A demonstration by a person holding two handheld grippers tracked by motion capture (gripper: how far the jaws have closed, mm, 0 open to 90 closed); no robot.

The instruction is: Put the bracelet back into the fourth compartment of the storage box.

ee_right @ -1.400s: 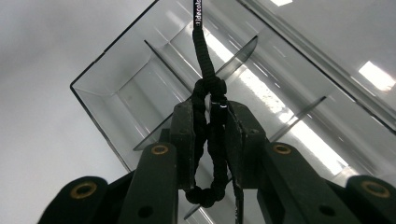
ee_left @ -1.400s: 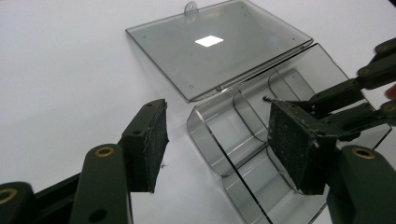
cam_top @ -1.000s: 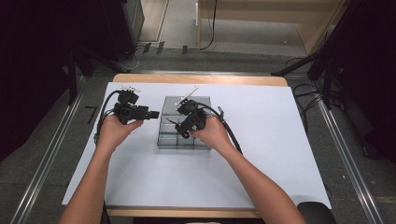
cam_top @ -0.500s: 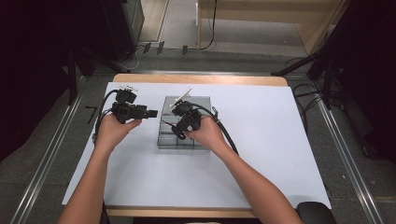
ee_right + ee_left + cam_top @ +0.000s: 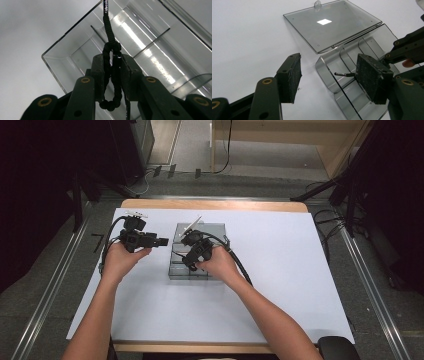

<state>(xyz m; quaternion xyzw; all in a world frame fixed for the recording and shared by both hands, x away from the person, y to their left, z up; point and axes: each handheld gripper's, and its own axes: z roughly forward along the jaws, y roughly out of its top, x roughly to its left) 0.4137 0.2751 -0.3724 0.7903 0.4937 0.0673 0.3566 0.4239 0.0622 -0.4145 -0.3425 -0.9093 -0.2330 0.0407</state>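
Right tool [image 5: 112,75] pinching black cord loop [image 5: 111,82] over clear divided box [image 5: 75,42]; left tool [image 5: 334,80] spread, empty.

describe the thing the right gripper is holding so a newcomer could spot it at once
On the white table sits a clear divided box with its lid flung open. Above its compartments, the right gripper pinches a black braided cord loop, the one dark, soft thing against clear plastic.

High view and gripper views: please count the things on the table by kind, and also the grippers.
Clear plastic compartment box with its hinged lid open: 1
Black braided cord loop, clamped in the right gripper over the box: 1
Grippers, counting the left gripper with its jaws apart: 2
White sheet covering the table: 1
Total: 5
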